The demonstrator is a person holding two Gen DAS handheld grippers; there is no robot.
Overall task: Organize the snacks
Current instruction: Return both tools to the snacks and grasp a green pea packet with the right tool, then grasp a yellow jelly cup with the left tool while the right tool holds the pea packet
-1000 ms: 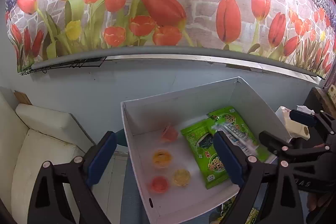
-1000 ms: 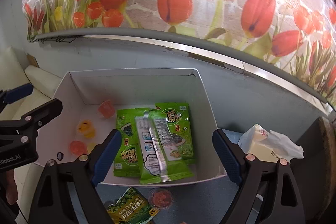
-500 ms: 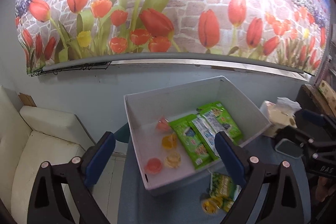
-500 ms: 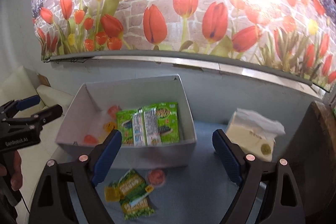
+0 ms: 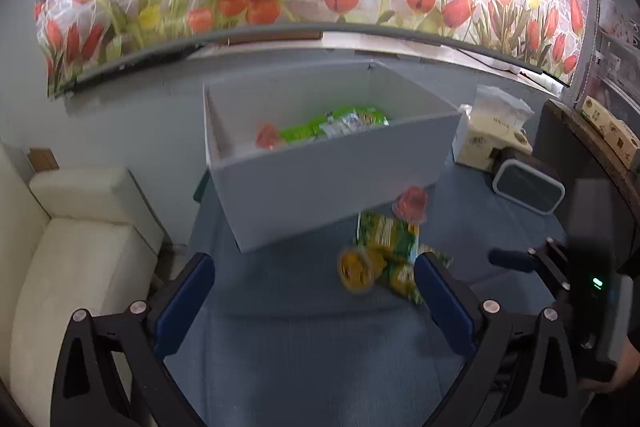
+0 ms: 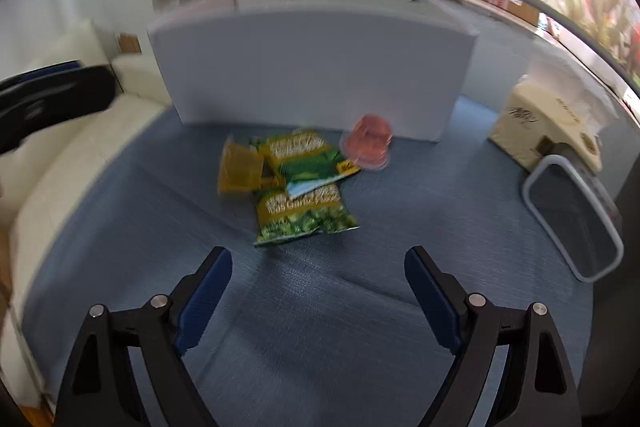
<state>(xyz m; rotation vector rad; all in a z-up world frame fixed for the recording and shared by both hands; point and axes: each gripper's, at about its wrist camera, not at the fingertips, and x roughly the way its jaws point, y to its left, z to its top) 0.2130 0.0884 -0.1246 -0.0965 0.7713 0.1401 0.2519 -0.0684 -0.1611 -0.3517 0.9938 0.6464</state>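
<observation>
Right wrist view: 2 blurred, seemingly green snack packets (image 6: pixel 306 195) lie just beyond the wide, empty right claw (image 6: pixel 318 279).

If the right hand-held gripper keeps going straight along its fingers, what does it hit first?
Probably the green snack packet lying on the blue tabletop, though depth is unclear. The right hand-held gripper is open with nothing between its fingers.

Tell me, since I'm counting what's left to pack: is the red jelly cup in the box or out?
Out. The red jelly cup sits on the blue table against the white box front wall.
</observation>
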